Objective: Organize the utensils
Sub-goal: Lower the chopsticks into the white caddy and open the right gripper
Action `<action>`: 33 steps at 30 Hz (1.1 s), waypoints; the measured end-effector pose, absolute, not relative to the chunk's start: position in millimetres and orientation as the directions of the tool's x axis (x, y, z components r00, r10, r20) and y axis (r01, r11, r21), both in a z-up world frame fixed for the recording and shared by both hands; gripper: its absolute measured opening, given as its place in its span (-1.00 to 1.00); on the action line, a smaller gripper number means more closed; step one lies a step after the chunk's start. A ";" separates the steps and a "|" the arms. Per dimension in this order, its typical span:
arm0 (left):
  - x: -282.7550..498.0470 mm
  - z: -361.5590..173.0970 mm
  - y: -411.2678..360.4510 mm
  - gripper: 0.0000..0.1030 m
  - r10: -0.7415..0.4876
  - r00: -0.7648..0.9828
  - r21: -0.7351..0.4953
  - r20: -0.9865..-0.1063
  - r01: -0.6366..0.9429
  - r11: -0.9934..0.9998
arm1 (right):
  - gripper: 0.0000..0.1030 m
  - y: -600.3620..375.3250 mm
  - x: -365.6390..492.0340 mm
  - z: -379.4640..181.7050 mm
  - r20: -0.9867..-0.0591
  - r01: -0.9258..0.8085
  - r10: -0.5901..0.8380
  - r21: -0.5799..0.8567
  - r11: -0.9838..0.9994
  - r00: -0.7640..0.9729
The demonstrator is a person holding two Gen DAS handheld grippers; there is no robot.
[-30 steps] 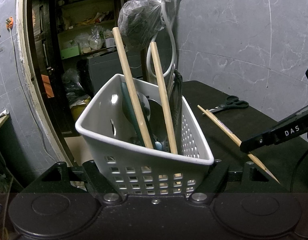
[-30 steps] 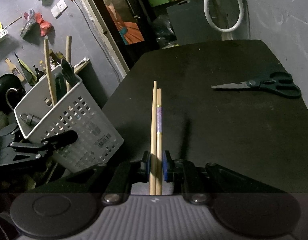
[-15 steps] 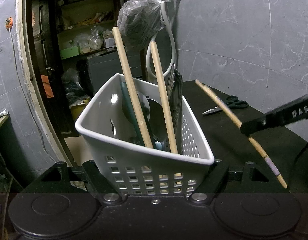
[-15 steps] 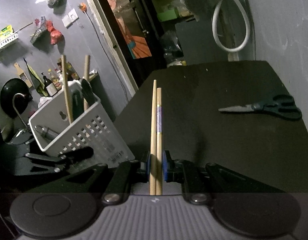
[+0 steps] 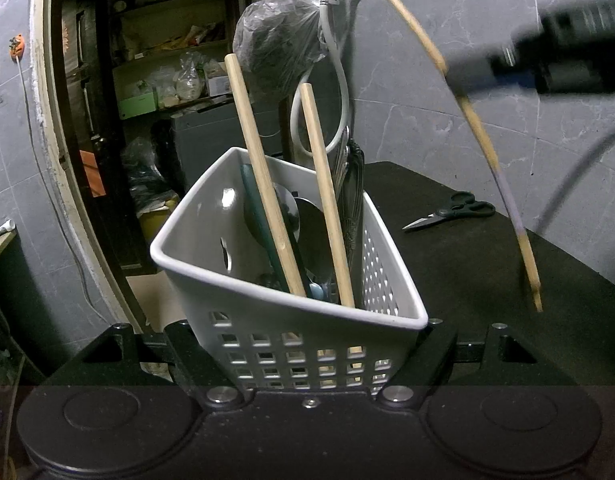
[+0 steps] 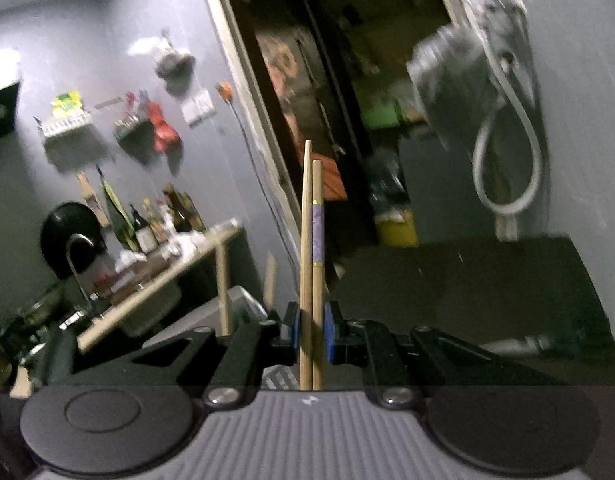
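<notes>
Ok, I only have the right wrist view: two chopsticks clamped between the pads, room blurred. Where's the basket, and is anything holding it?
Observer: The left hand-held gripper is shut on the white basket, which stands tilted at the black table's edge.
Reviewer: What's in it already?
Observer: Two wooden handles stick out above the rim, with dark utensils between them.
Reviewer: Anything left on the table?
Observer: Black scissors lie beyond the basket; the chopsticks hang in the air, above and to the basket's right.

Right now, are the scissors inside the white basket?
No, the scissors lie on the black table, apart from the white basket.
</notes>
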State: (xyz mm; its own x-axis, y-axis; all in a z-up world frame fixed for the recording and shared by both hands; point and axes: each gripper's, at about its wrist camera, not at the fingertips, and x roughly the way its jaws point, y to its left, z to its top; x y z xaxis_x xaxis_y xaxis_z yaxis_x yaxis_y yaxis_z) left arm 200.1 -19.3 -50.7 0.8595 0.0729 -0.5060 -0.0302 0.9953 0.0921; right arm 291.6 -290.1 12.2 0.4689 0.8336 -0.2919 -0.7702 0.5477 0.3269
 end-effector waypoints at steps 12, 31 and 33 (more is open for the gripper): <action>200.2 -50.8 -19.8 0.52 0.073 0.860 0.092 -0.505 -0.031 0.995 | -0.72 -247.6 292.2 67.5 -0.085 -0.866 0.913 0.291 0.405 0.399; 201.5 -49.9 -18.2 0.53 0.063 0.861 0.087 -0.505 -0.022 0.996 | -0.70 -206.4 271.3 -11.7 -0.257 -0.860 0.891 0.265 0.436 0.373; 201.3 -50.6 -18.0 0.52 0.062 0.861 0.088 -0.505 -0.020 0.996 | -0.56 -206.0 268.8 -14.4 -0.279 -0.860 0.886 0.258 0.441 0.371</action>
